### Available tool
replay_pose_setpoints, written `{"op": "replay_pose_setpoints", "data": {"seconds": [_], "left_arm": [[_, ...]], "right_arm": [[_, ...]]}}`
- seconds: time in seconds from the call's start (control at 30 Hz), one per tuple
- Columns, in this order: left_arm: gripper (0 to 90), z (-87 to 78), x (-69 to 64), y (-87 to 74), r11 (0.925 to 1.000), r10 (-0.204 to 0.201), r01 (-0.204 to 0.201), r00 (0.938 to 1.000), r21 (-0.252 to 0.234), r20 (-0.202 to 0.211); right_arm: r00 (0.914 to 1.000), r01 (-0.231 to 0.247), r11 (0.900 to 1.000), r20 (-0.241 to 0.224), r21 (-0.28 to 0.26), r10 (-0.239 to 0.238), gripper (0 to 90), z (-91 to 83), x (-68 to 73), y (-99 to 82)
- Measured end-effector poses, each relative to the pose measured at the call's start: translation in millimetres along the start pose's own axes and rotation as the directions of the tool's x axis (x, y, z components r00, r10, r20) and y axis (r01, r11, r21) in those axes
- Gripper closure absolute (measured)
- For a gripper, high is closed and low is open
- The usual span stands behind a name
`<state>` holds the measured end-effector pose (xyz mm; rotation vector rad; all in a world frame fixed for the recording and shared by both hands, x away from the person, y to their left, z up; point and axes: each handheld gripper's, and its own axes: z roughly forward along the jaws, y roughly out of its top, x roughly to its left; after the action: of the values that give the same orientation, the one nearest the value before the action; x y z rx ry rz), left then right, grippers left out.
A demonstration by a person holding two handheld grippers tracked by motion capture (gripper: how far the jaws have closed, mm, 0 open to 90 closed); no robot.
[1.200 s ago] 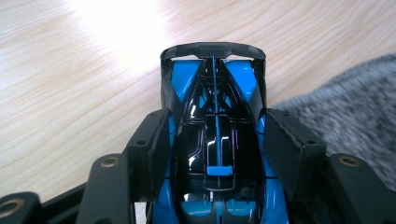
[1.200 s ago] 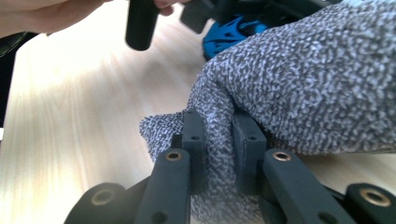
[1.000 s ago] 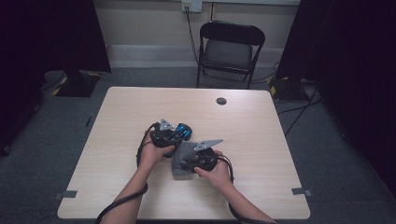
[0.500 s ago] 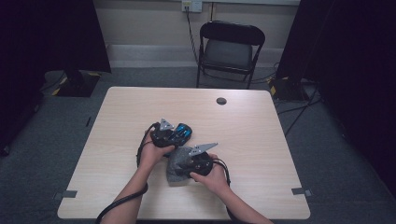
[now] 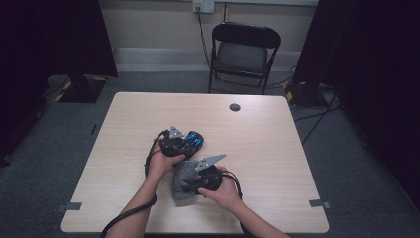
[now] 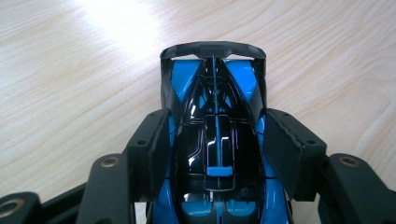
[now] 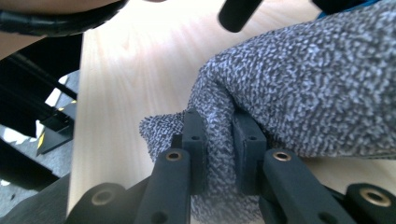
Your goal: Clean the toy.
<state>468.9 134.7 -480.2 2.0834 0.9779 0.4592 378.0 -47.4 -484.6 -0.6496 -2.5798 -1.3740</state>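
Left gripper [image 6: 215, 154] fingers clamp toy car [image 6: 212, 116] on surface; right gripper [image 7: 219, 140] fingers pinch grey cloth [image 7: 289, 93] just beside car. Wiping/covering not yet begun.

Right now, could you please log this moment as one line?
left hand-held gripper: clamps blue toy car | right hand-held gripper: pinches grey cloth | table
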Motion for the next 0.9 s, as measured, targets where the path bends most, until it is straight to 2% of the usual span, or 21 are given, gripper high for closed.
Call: {"op": "replay_pose_setpoints", "data": {"seconds": [0.23,0.47,0.67,0.73,0.83,0.9], "left_arm": [[42.1,-0.3,-0.5,0.0,1.0,-0.003,0.003,1.0,0.003,-0.003],[42.1,-1.2,-0.5,0.4,0.9999,-0.003,0.003,1.0,0.011,-0.006],[42.0,-1.8,-0.7,0.2,0.9998,-0.017,0.017,0.9998,0.012,-0.004],[40.8,-1.7,-0.6,-0.3,0.9999,-0.006,0.006,1.0,0.011,-0.003],[39.3,-2.3,0.5,0.6,0.9997,-0.02,0.02,0.9998,0.017,0.007],[38.2,-2.6,0.2,1.2,0.9997,-0.019,0.019,0.9998,0.014,0.006]], "right_arm": [[0.9989,0.026,0.9995,-0.039,0.015,-0.026,77.4,-0.3,7.8,0.1],[0.9978,0.045,0.9987,-0.05,0.024,-0.044,77.4,-8.0,11.5,-3.6],[0.9983,0.048,0.9985,-0.032,0.027,-0.047,77.4,-23.5,7.8,-7.0],[0.9991,0.04,0.9989,-0.013,0.023,-0.04,77.4,-30.1,3.3,-9.5],[0.9998,0.015,0.9999,0.01,0.002,-0.015,77.4,-39.3,-4.8,-13.8],[0.9997,0.015,0.9999,0.018,-0.003,-0.015,77.4,-40.9,-6.1,-14.5]]}}
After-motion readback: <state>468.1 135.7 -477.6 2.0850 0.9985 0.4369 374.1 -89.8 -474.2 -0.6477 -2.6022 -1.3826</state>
